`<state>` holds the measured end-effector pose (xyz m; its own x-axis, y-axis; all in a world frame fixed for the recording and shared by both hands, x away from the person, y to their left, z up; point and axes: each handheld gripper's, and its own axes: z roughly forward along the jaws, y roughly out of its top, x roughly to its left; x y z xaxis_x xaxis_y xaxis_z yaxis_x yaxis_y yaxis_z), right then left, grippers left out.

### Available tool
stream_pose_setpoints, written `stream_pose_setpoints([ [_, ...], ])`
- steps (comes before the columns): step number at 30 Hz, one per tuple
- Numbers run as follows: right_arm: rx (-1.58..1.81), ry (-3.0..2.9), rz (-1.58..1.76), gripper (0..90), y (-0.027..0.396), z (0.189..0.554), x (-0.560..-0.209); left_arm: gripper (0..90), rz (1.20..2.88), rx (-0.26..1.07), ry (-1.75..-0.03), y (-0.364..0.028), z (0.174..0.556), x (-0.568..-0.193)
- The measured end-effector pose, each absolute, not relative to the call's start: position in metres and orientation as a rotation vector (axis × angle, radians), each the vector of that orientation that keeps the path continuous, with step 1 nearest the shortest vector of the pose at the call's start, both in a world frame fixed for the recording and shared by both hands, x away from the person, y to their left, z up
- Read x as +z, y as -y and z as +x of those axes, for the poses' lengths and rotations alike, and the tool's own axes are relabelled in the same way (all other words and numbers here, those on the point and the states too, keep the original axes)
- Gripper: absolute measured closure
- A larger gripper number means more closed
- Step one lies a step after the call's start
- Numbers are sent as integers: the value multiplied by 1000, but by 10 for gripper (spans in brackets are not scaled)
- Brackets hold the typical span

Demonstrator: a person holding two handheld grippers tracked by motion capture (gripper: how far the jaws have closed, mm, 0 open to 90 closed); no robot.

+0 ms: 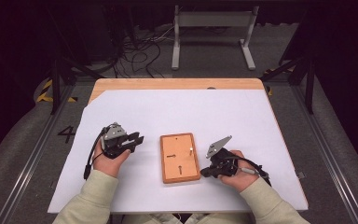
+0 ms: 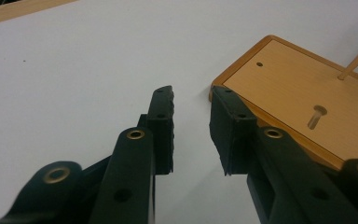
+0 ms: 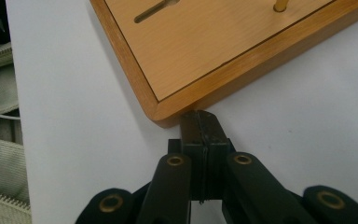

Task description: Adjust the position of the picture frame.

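1. Wooden board (image 1: 180,157): a flat rectangular block with rounded corners. It lies on the white table cover (image 1: 177,112), near the person's edge and between the two grippers. Its top carries two keyhole-shaped slots, a small hole, and one upright peg (image 1: 191,150) near the right side.
2. Left gripper (image 1: 135,139): held just left of the board. The jaws stand a little apart with nothing between them. In the left gripper view one jaw tip sits right at the board's near corner (image 2: 219,88); whether it touches cannot be told.
3. Right gripper (image 3: 200,123): the jaws are pressed together and empty. Their tips are at the board's rounded corner (image 3: 161,116), seemingly touching it.
4. Open room: bare white cover stretches wide beyond the board's far edge and out to both sides behind the hands.
5. Table edge (image 1: 177,84): a strip of wood shows along the far side and the cut left corner.
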<state>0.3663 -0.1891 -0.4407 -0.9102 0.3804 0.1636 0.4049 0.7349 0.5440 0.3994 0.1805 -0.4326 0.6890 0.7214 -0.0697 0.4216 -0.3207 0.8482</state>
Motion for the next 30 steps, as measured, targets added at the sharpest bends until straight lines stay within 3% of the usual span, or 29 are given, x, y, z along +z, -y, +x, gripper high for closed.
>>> stream_pose_setpoints([
  [7,-1022,2911,-790,900,211,370,-425,899,2011,398,-857,-176,406,-428],
  [15,-1083,2892,-946,900,240,375,-417,900,2076,349,-878,-159,417,-427],
  [23,-1091,2884,-985,900,247,373,-417,900,2194,218,-931,-130,434,-448],
  [30,-1107,2879,-995,900,250,371,-415,900,2289,231,-916,-109,439,-452],
])
